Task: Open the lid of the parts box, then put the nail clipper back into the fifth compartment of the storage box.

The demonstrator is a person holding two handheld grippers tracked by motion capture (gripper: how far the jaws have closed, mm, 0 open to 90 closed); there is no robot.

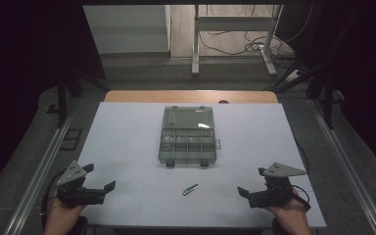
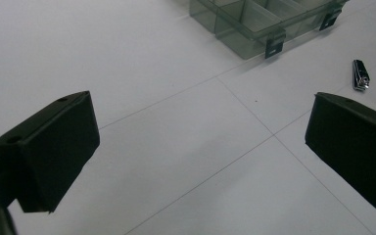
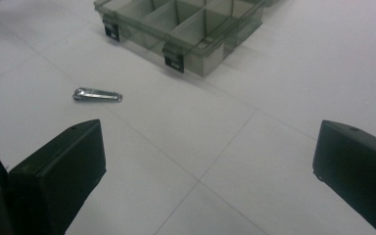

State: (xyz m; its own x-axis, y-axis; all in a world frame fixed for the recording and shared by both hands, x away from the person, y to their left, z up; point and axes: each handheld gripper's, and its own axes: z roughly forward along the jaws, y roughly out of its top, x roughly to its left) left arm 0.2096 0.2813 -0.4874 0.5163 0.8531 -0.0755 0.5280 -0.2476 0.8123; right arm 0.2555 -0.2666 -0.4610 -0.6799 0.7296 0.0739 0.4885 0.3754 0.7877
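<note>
Colours and patterns on the table

A white table top (image 1: 127,142), crossed by thin grey grid lines, is seen, with a light wood edge at twelve o'clock. A smoke-grey, see-through compartment box (image 1: 188,136) with small black latches is set on it. A shiny silver nail clipper (image 1: 190,189) is shown at six o'clock of the box. The left gripper (image 1: 101,181) and right gripper (image 1: 252,184) are black-jawed, each topped by a grey plate with dark dots.

left hand-held gripper (image 2: 200,147) jaws wide apart; nail clipper (image 2: 360,75) on white table (image 2: 127,58); compartment box (image 2: 264,22) beyond
</note>
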